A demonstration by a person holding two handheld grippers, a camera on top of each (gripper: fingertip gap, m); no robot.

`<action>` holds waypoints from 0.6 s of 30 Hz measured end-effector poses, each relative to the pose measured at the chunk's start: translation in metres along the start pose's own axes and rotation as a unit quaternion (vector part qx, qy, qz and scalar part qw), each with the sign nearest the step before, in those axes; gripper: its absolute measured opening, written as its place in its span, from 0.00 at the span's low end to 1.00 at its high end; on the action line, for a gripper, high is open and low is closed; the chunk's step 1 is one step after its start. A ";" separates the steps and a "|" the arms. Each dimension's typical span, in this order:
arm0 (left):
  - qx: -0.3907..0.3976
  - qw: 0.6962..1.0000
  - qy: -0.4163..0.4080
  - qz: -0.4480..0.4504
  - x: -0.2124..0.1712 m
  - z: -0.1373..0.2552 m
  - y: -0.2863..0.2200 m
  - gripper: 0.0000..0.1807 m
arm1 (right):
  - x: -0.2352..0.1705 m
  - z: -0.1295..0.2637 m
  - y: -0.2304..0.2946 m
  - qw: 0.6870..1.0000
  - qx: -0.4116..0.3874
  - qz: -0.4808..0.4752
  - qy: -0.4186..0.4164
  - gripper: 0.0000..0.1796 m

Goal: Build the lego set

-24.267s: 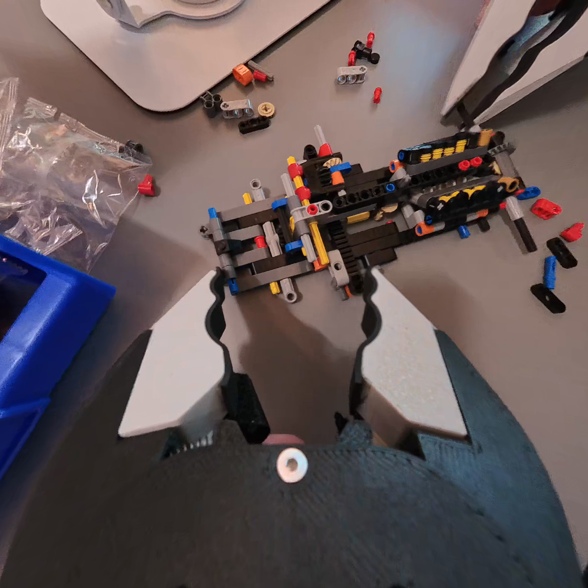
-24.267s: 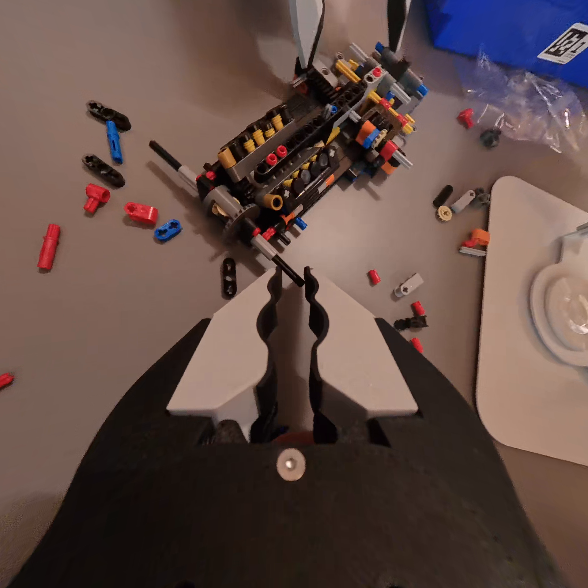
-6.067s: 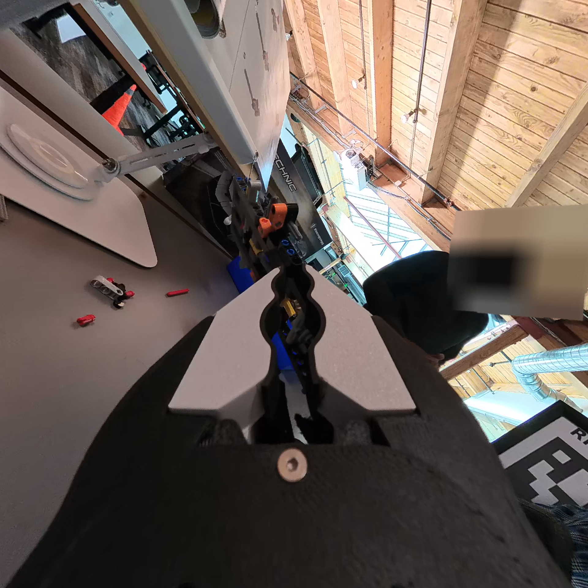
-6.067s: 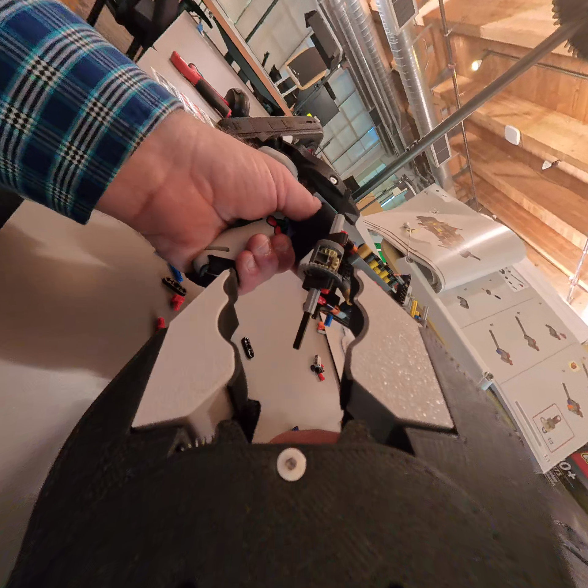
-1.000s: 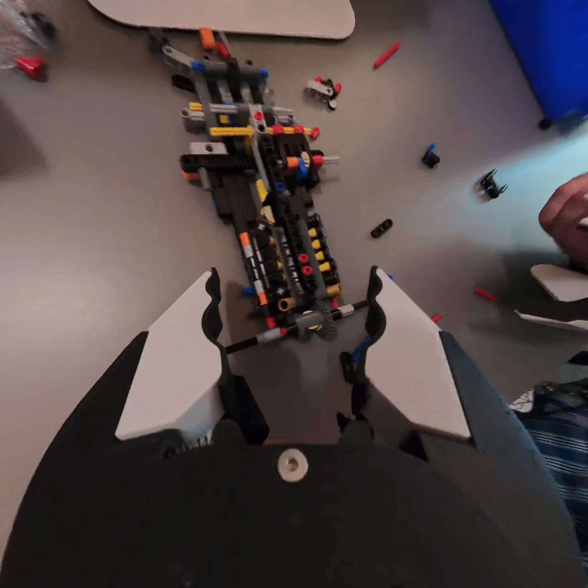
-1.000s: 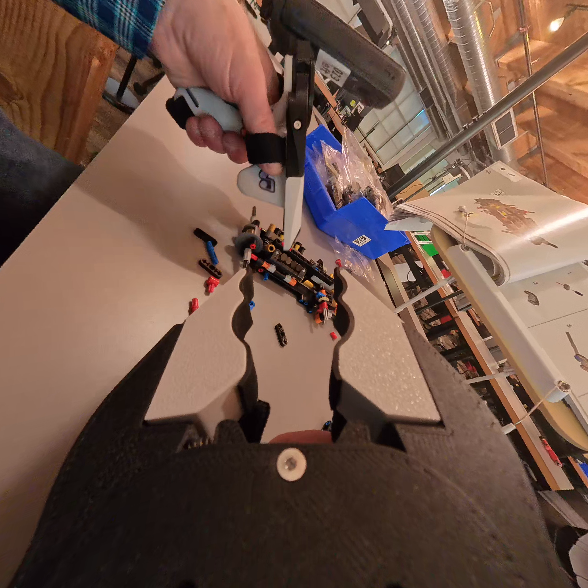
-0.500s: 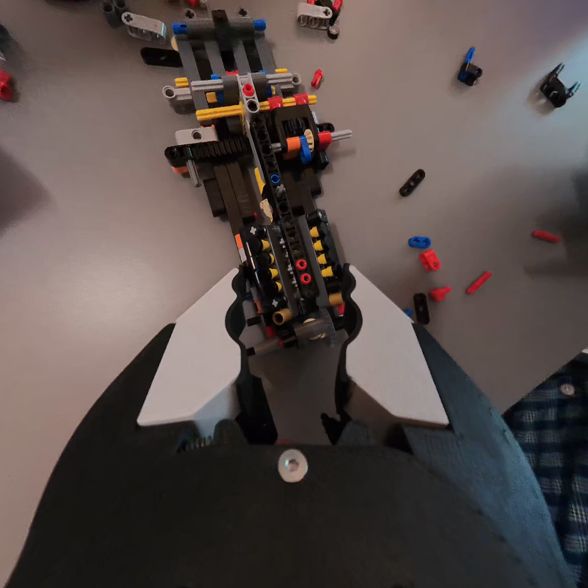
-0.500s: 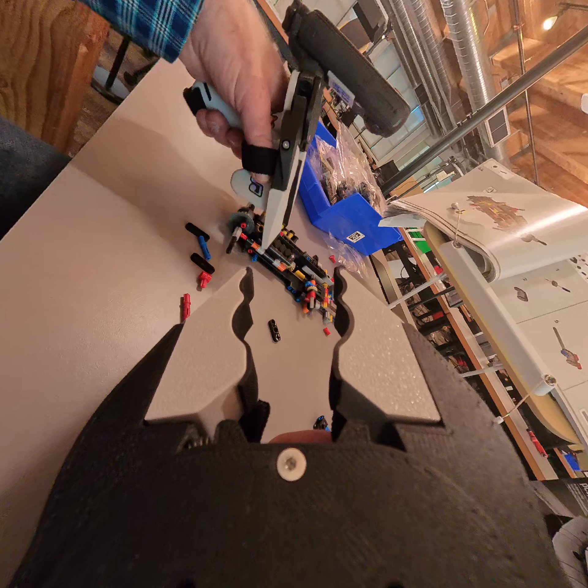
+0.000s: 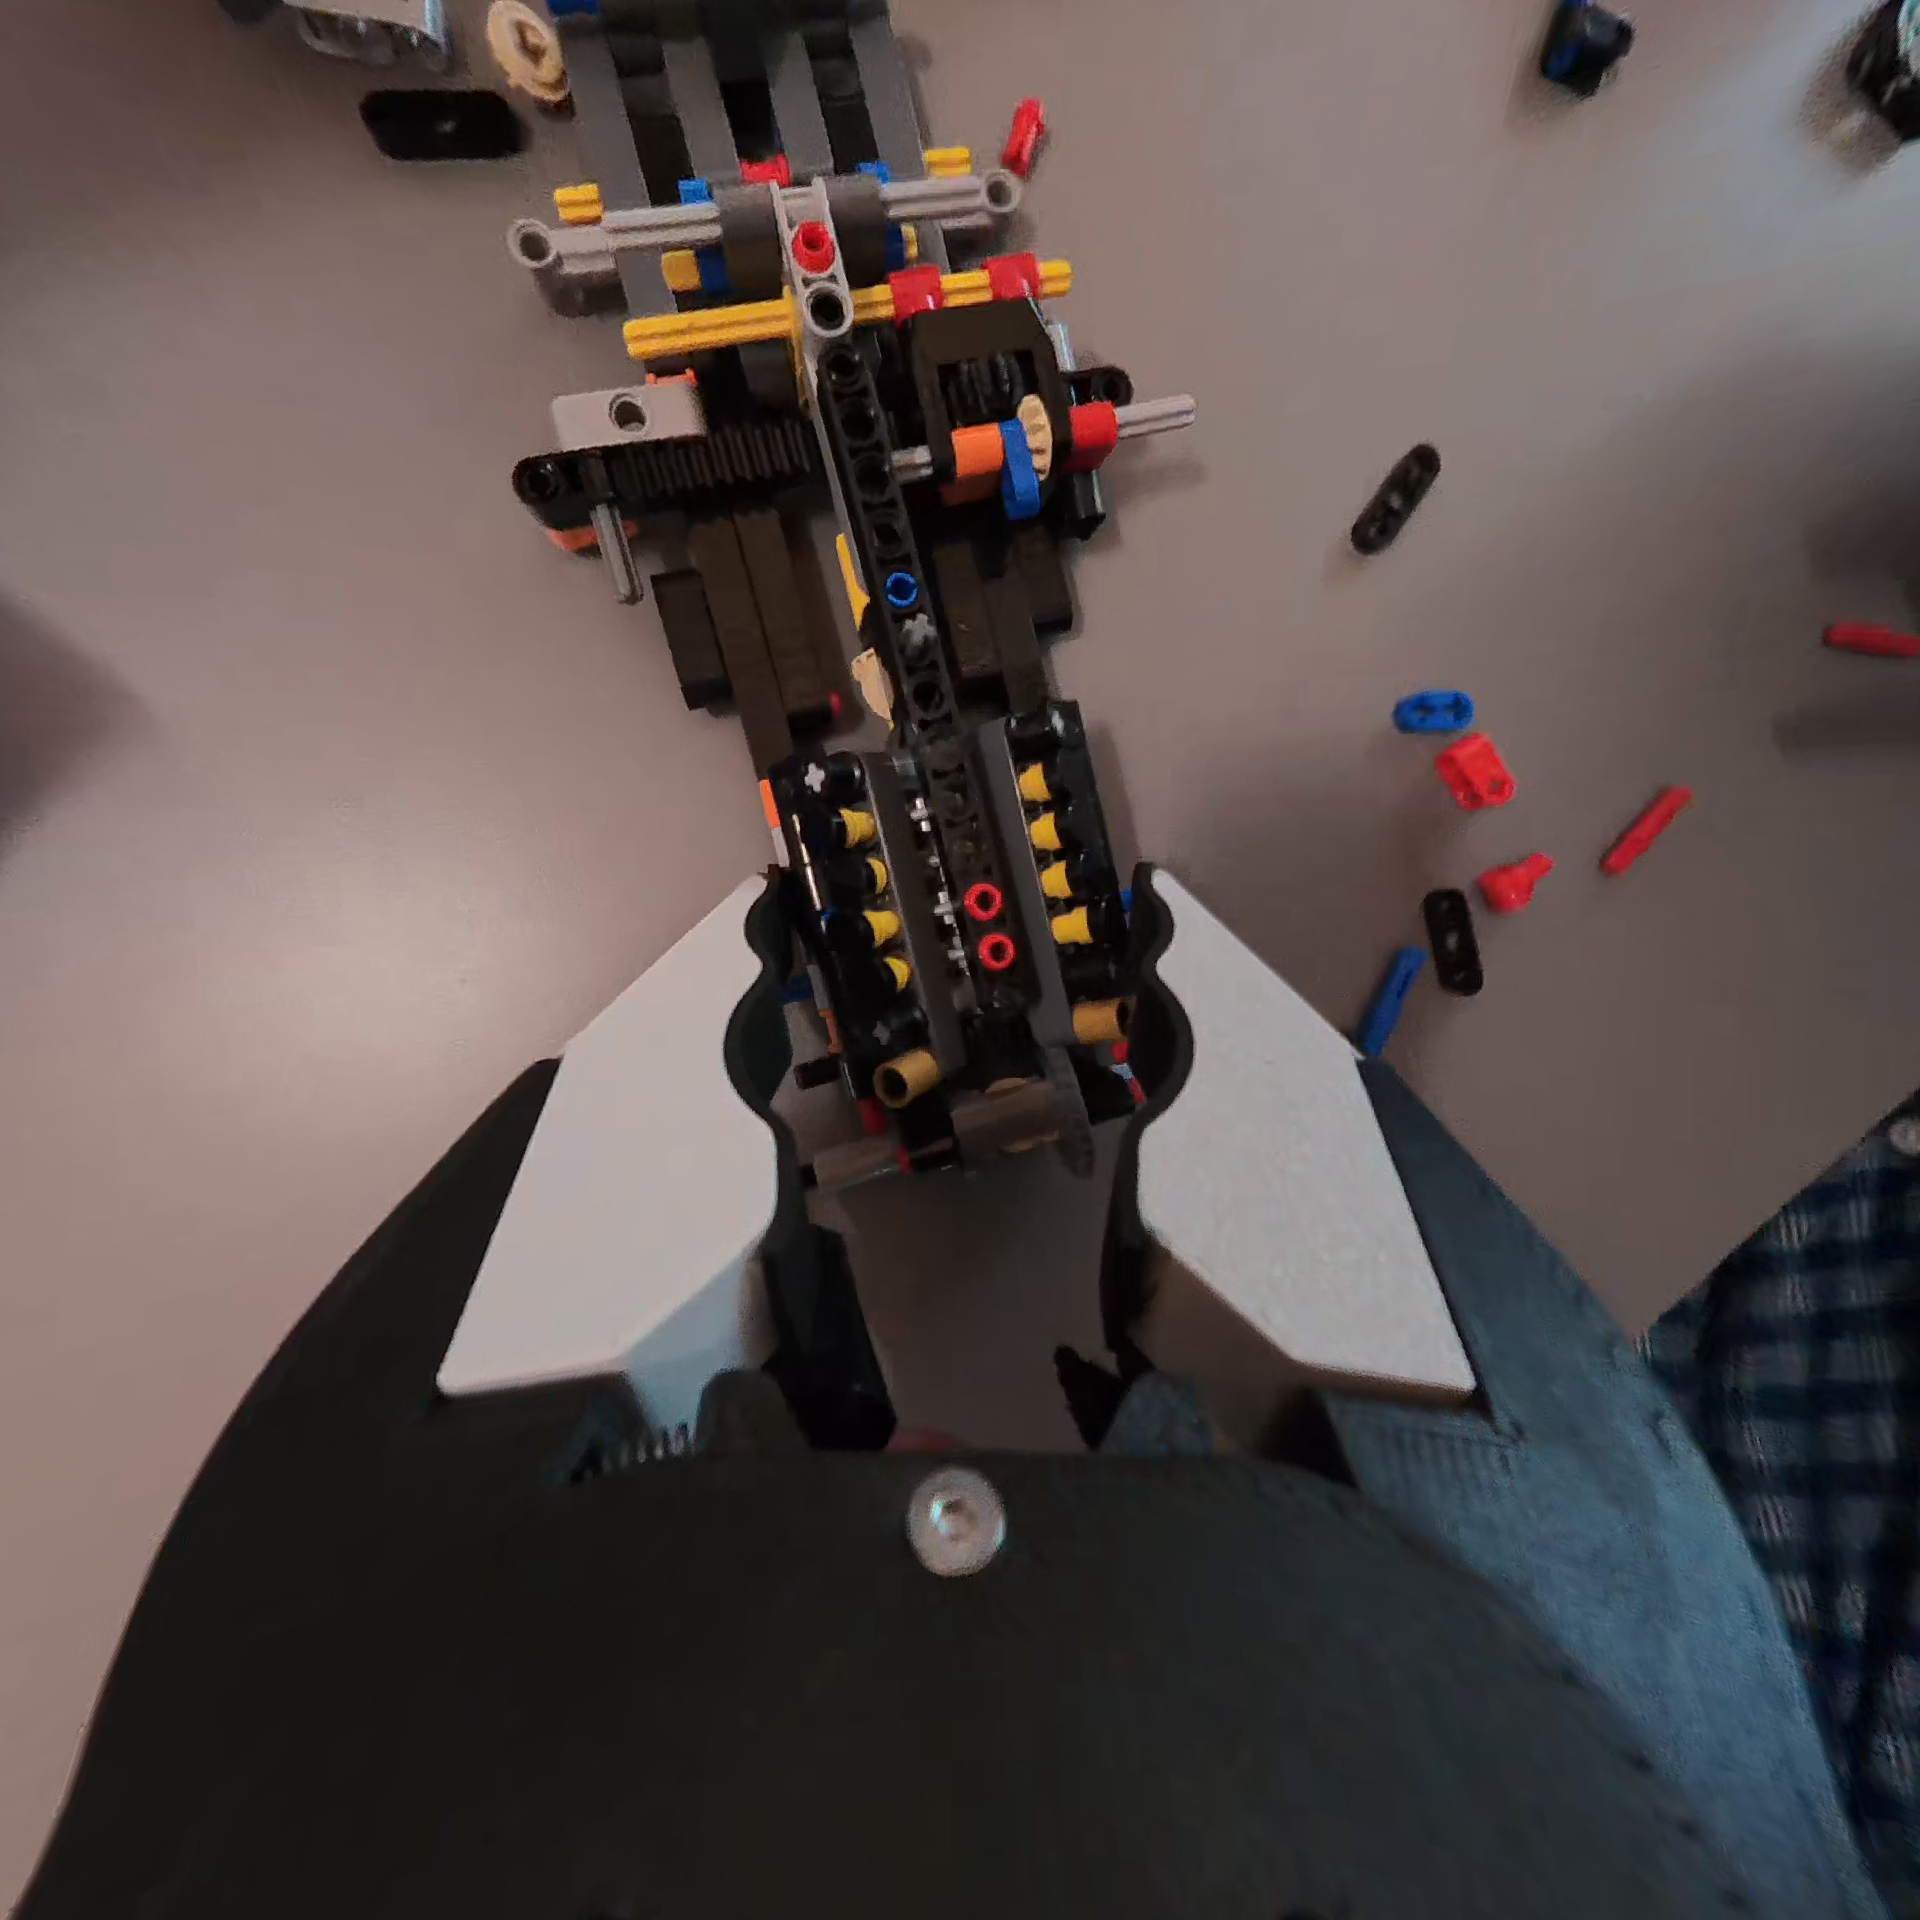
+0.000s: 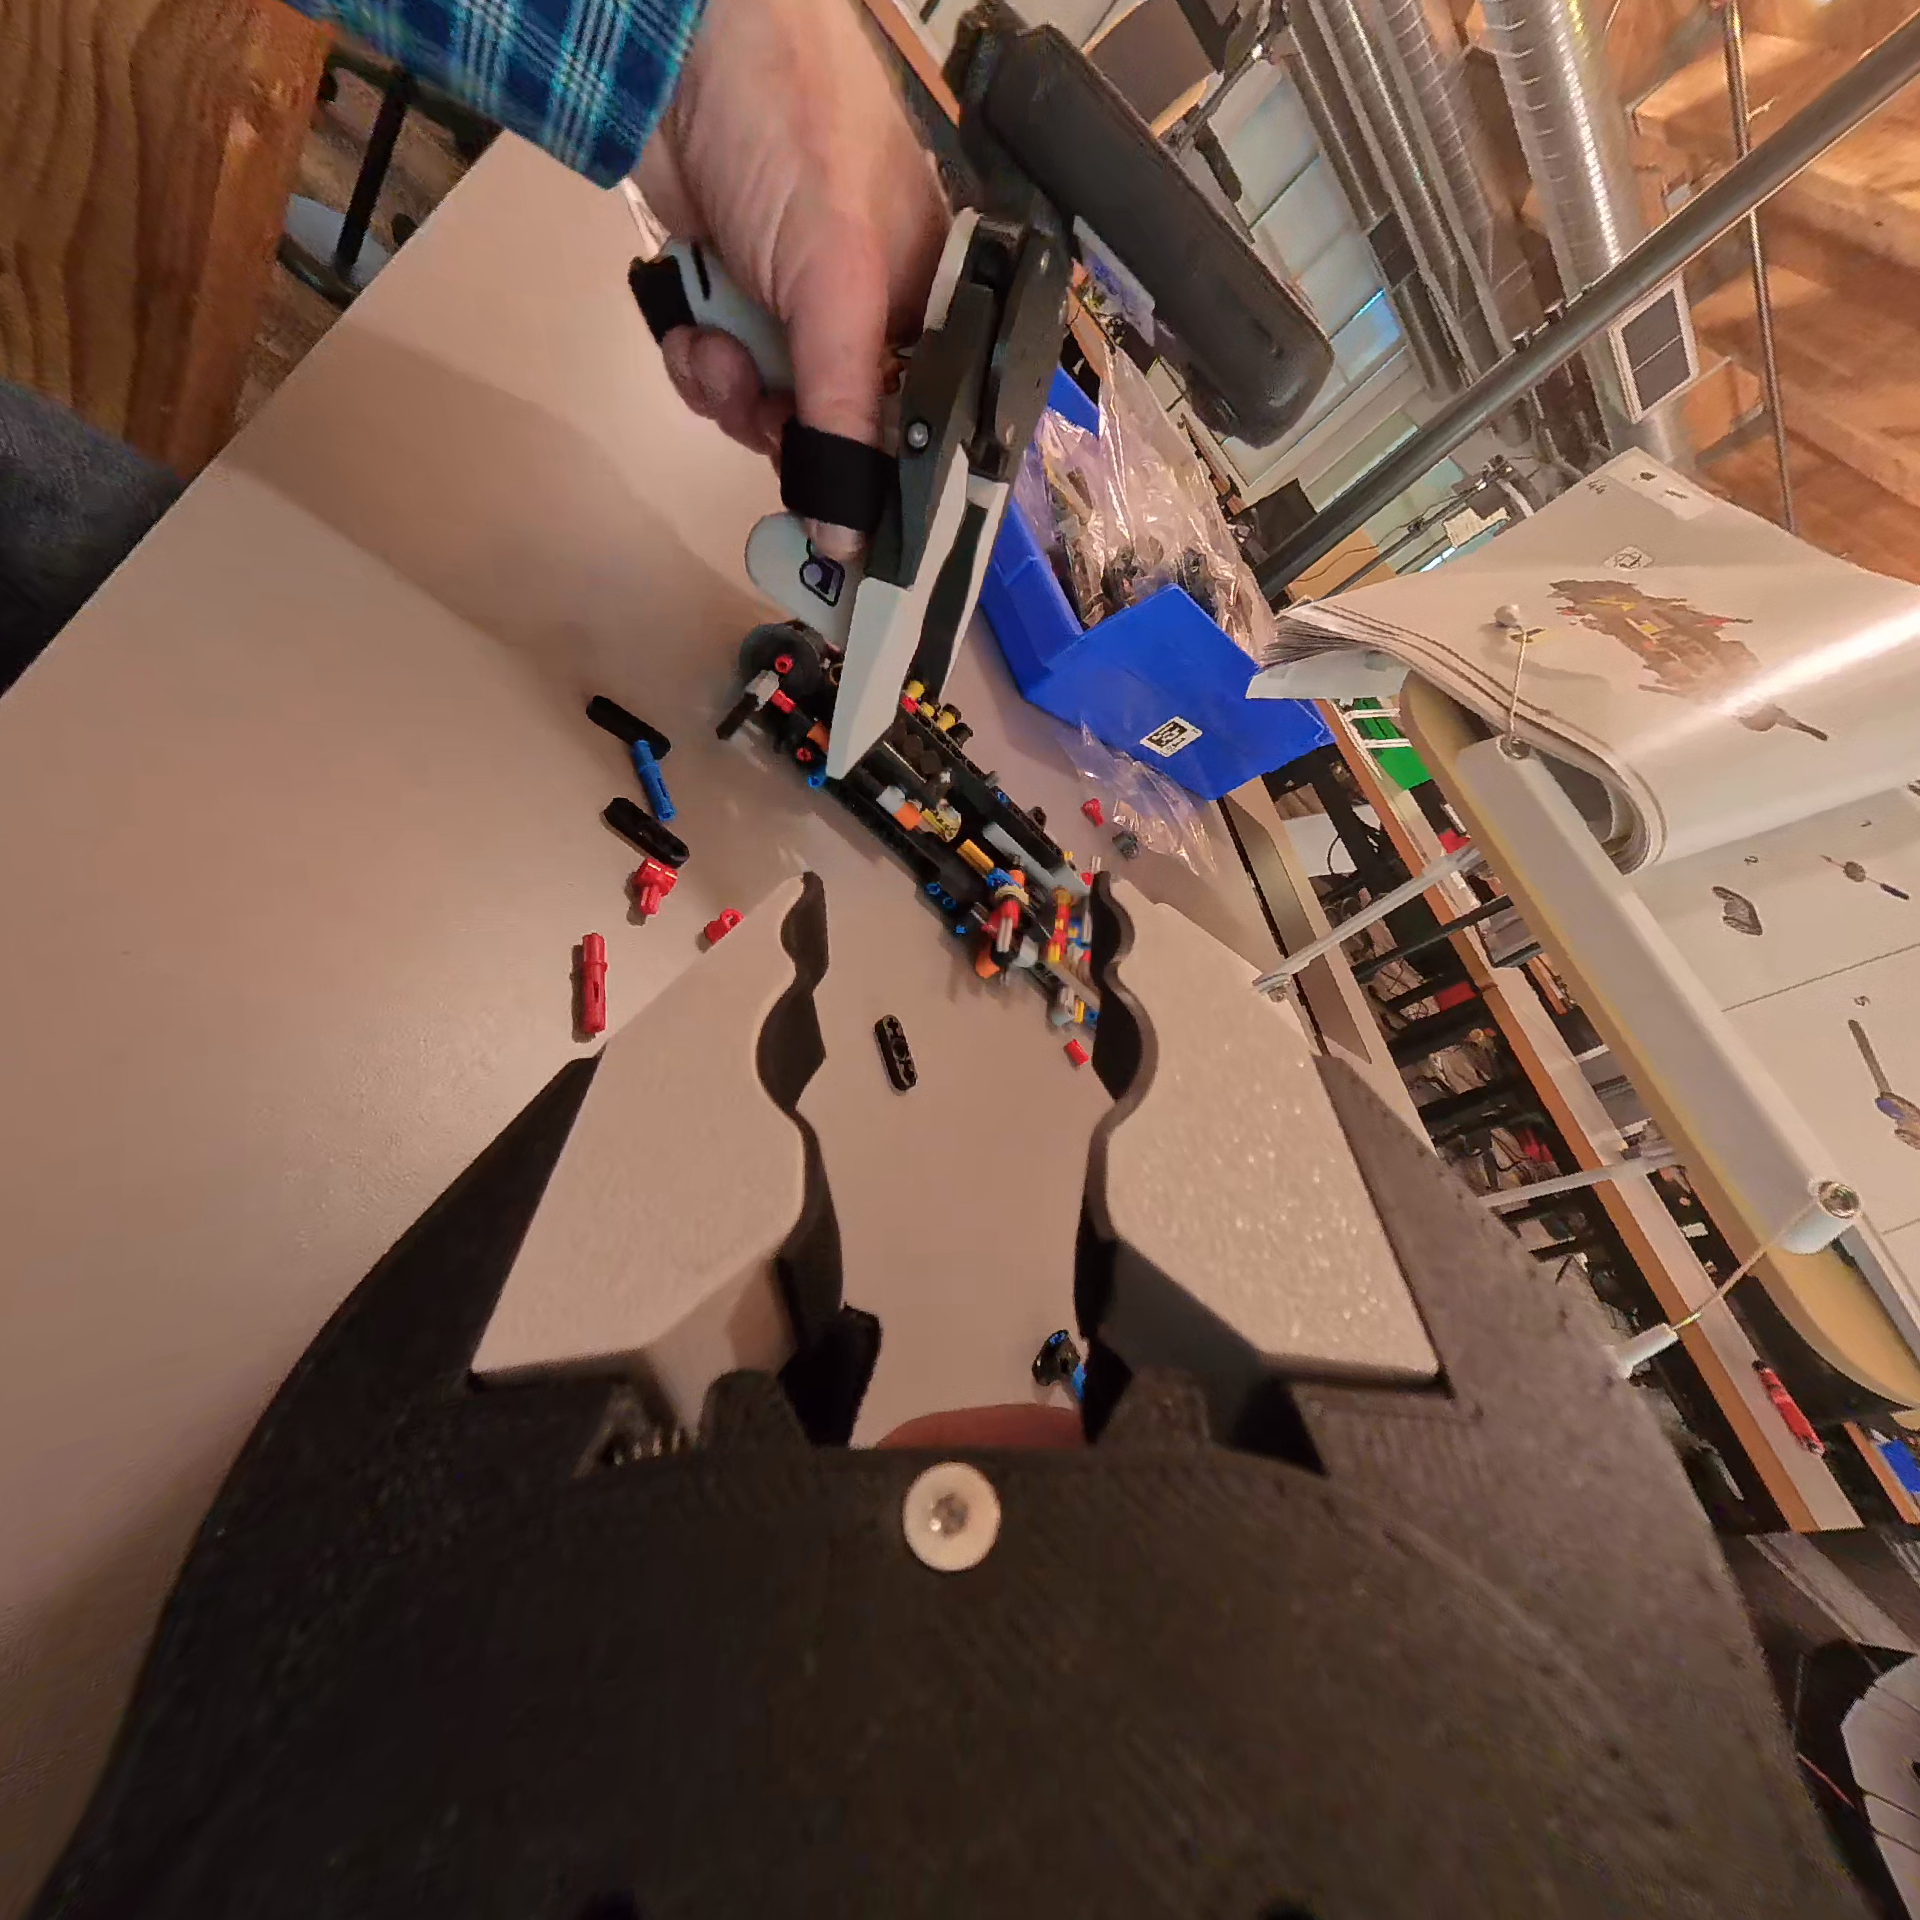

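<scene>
Left gripper point(image 9: 951, 997) now around chassis point(image 9: 883, 582)

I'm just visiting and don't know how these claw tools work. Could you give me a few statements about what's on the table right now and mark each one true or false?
1. The left claw has its fingers on either side of the near end of the long lego model. True.
2. The right claw is clamped on a red piece. False: it is open and holds nothing.
3. A small black link lies on the table between the right claw's fingers. True.
4. The blue bin is empty. False: clear plastic bags sit in it.
5. The model is standing upright on one end. False: it lies flat on the table.
</scene>
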State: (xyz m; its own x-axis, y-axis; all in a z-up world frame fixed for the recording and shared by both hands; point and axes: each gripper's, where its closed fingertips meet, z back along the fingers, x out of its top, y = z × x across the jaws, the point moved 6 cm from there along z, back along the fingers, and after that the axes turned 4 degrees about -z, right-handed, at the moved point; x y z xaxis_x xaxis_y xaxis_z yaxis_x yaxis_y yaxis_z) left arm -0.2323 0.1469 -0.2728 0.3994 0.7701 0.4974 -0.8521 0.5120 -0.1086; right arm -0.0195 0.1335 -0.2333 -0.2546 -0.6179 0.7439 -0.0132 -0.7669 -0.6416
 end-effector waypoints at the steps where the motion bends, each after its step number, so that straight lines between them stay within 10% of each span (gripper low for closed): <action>1: -0.007 1.000 0.007 -0.008 0.000 0.001 0.002 0.35 | 0.000 0.000 0.000 1.000 0.000 0.000 0.000 0.27; 18: -0.026 0.999 -0.004 -0.019 0.001 0.004 0.012 0.33 | -0.003 -0.001 -0.002 1.000 -0.003 -0.003 0.005 0.26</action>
State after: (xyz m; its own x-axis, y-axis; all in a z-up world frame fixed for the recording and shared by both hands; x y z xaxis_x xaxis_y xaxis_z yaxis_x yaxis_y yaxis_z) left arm -0.2435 0.1526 -0.2702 0.4285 0.7468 0.5085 -0.8177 0.5600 -0.1335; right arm -0.0193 0.1369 -0.2338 -0.2638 -0.6111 0.7463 -0.0205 -0.7700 -0.6377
